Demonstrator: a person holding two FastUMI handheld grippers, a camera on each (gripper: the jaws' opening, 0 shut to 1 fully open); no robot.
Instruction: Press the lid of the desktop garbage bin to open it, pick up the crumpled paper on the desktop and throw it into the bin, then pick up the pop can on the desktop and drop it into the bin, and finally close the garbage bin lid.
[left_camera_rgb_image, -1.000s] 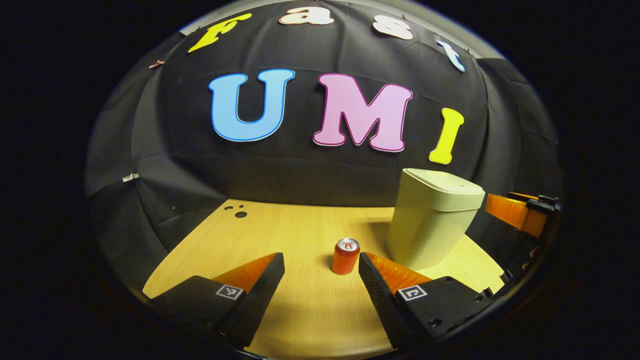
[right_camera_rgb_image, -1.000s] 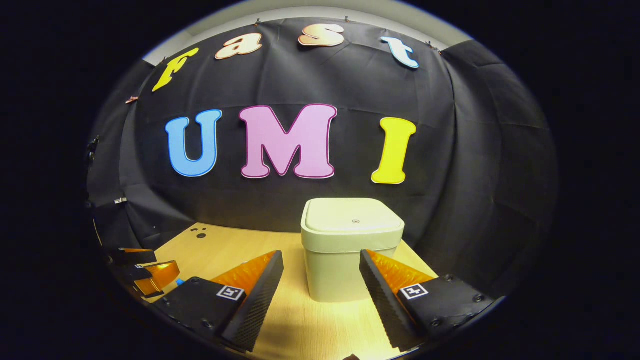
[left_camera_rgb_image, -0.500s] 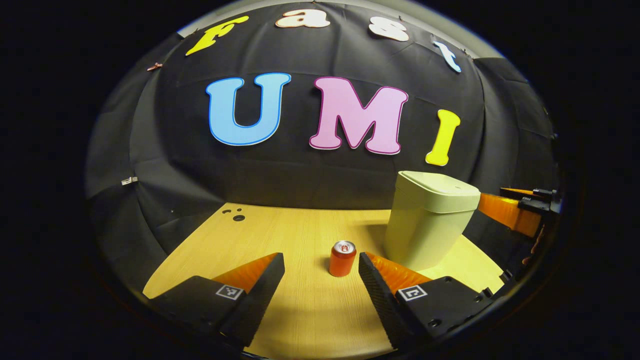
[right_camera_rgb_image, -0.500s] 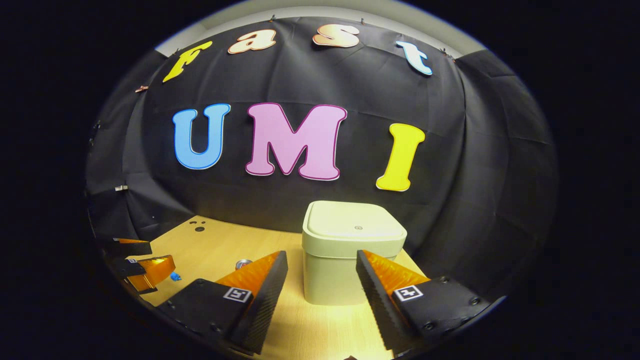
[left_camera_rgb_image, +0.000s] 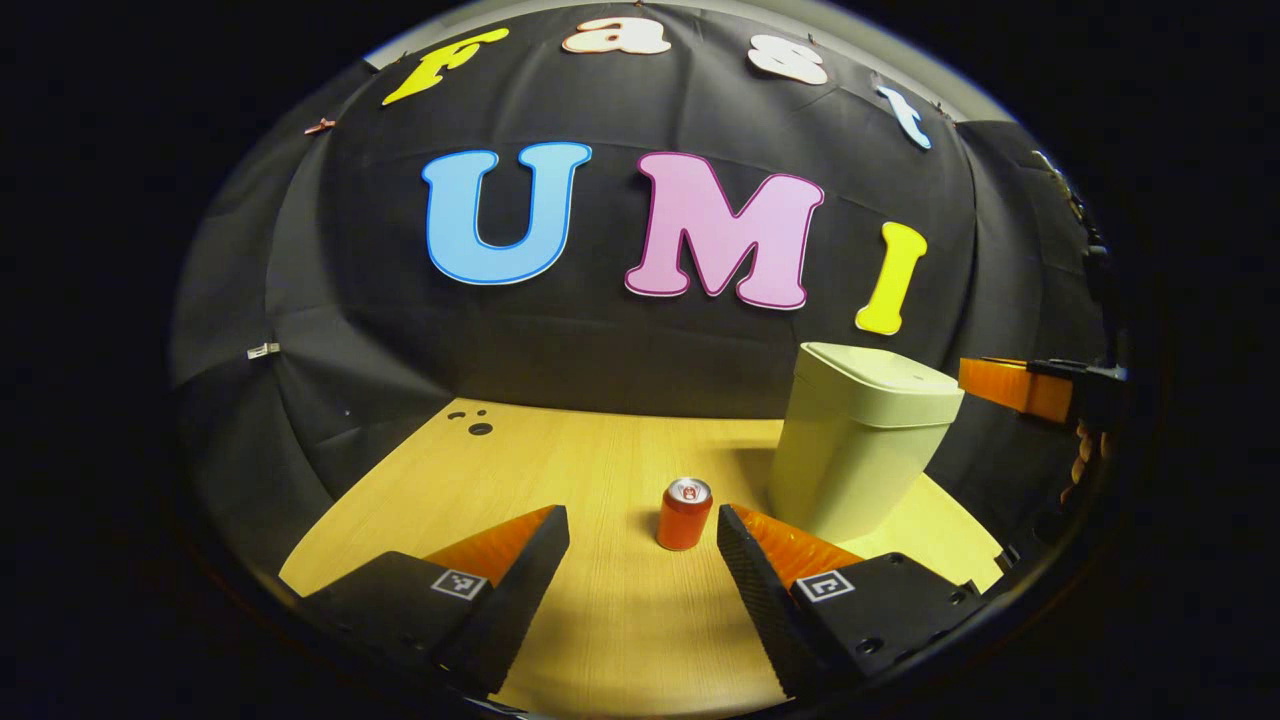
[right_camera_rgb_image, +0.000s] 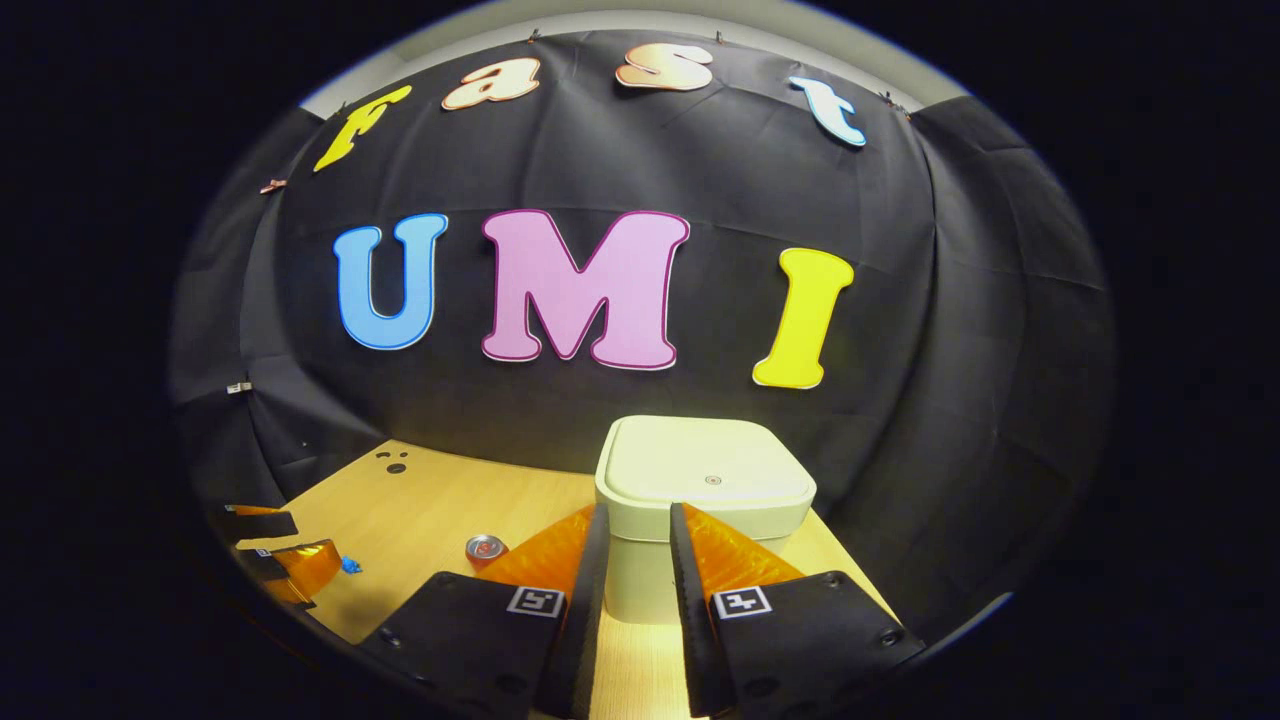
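Note:
A pale green bin (left_camera_rgb_image: 858, 452) with its lid (right_camera_rgb_image: 706, 464) down stands on the wooden table (left_camera_rgb_image: 560, 470), at the right in the left gripper view. An orange pop can (left_camera_rgb_image: 685, 513) stands upright just left of it, a little beyond my open left gripper (left_camera_rgb_image: 643, 530), whose fingers hold nothing. In the right gripper view the bin (right_camera_rgb_image: 640, 570) is straight ahead. My right gripper (right_camera_rgb_image: 638, 512) is shut to a narrow gap with nothing in it, its tips just before the lid's front rim. The can (right_camera_rgb_image: 486, 548) peeks out behind its left finger.
The right gripper (left_camera_rgb_image: 1025, 388) shows at the far right of the left gripper view, level with the lid. The left gripper (right_camera_rgb_image: 290, 560) sits at the table's lower left, with a small blue bit (right_camera_rgb_image: 350, 566) beside it. Small dark holes (left_camera_rgb_image: 480, 428) mark the table's far left corner.
My right gripper's fingers have drawn together from wide open to almost touching, and it has risen nearer the lid. The left gripper has hardly moved.

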